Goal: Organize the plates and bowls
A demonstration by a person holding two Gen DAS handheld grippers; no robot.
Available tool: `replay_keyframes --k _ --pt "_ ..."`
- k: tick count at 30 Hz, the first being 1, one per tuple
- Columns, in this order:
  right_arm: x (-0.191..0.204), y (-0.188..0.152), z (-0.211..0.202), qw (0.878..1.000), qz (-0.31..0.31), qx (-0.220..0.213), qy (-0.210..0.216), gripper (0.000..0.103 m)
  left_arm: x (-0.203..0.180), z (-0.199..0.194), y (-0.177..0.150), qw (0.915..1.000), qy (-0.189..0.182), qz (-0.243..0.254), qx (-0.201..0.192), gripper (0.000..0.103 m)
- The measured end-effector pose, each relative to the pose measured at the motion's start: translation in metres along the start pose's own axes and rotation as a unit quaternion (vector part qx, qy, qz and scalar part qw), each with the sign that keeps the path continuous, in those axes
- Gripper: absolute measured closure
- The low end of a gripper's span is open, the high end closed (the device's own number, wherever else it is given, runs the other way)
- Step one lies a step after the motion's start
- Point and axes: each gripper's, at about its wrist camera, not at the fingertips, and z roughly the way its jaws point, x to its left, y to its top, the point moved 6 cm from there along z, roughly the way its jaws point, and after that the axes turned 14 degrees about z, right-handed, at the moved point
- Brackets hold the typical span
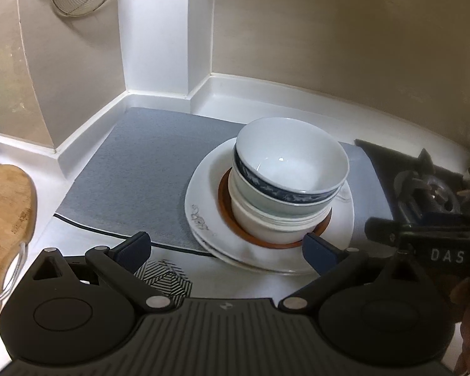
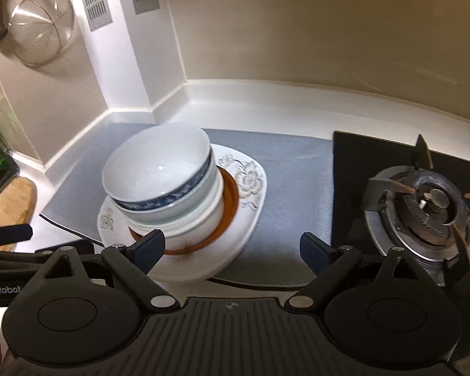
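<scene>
We see a stack of bowls (image 1: 285, 188) nested on a brown-rimmed saucer (image 1: 232, 222), which sits on white plates (image 1: 203, 200) with a grey floral print; the whole pile rests on a grey mat (image 1: 134, 169) spread over the white worktop (image 1: 266, 100) near the corner of the wall. The top bowl (image 2: 156, 163) is white inside, and the one beneath it carries a dark blue patterned band (image 2: 159, 202).

Our left gripper (image 1: 227, 249) has its fingers (image 1: 134, 246) spread wide with nothing between them; the near edge of the plates lies just ahead, and we cannot tell whether the right-hand finger touches it. Our right gripper (image 2: 232, 247) likewise stands wide open and grips nothing, its left-hand finger showing in front of the saucer's near edge, the mat lying between the two fingers.

To the right of the mat a black gas hob (image 2: 423, 200) with a round burner sits on the worktop. A wire strainer (image 2: 40, 28) hangs on the wall at upper left, and a wooden board (image 1: 6, 203) lies at the far left
</scene>
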Motion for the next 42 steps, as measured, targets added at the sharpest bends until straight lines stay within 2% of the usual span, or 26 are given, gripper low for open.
replay_keyframes --k 15,42 --pt "0.003 -0.004 0.002 1.000 -0.007 0.017 -0.006 0.009 0.003 0.001 -0.003 1.0000 0.003 -0.002 0.009 0.000" --pt "0.005 -0.009 -0.005 1.000 0.001 0.012 -0.009 0.009 0.000 -0.012 -0.003 1.0000 0.003 0.008 -0.001 0.000"
